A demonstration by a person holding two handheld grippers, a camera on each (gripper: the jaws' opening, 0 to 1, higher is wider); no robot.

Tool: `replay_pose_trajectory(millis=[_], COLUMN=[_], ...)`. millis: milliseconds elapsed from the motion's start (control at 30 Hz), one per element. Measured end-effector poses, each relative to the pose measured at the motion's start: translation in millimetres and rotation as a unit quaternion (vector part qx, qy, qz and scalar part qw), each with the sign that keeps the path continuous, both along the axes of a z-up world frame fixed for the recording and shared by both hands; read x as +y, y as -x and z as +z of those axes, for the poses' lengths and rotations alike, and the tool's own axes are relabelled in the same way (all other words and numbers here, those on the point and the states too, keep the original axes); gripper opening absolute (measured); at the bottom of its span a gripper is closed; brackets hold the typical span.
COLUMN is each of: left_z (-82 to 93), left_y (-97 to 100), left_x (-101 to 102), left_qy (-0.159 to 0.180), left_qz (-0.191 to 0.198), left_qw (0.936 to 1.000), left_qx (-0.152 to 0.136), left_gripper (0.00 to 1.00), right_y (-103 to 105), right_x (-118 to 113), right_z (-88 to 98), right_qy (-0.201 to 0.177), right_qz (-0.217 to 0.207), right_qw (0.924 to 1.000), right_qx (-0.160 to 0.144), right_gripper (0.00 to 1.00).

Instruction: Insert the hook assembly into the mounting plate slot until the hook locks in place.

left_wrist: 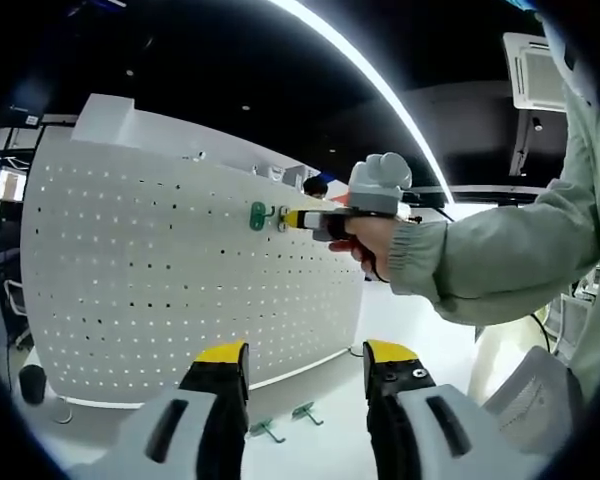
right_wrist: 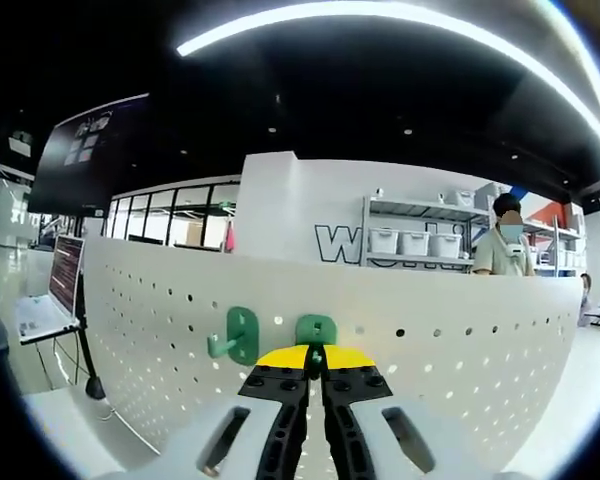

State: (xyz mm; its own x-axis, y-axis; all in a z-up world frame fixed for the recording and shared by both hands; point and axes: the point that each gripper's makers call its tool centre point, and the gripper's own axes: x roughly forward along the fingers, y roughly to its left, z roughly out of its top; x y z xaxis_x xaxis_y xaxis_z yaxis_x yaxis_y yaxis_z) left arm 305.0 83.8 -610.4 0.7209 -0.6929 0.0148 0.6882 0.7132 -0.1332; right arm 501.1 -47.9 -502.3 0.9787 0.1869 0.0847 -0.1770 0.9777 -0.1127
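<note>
Ahead of my fingertips the pegboard (right_wrist: pixel 460 330) fills the front; my right gripper (right_wrist: pixel 316 360) is clenched on a green hook (right_wrist: pixel 316 330) at its face, beside one already mounted (right_wrist: pixel 237 335); I'd push squarely; left gripper (left_wrist: pixel 305 360) idles released

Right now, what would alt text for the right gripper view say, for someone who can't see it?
The right gripper, fingers shut on a green hook, holds it against a white pegboard. A second green hook already hangs just to its left. Behind the board are shelves with bins and a person standing.
</note>
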Motion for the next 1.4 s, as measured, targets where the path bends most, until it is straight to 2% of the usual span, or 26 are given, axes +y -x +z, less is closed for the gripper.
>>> replay_pose_trajectory(millis=[767, 1400], left_z=[3.1, 5.2], left_y=[1.3, 2.2], left_x=[1.7, 3.9], left_qy=[0.003, 0.003], left_qz=[0.002, 0.004], left_qw=[1.0, 1.0], left_qx=[-0.003, -0.006], left_gripper=[0.47, 0.47], right_y=[0.0, 1.2], right_x=[-0.9, 3.2], right_z=[-1.1, -4.0], right_qy=[-0.01, -0.018], right_qz=[-0.004, 0.004], right_qw=[0.9999, 0.9997], right_qx=[0.008, 0.018], right_gripper=[0.02, 0.09])
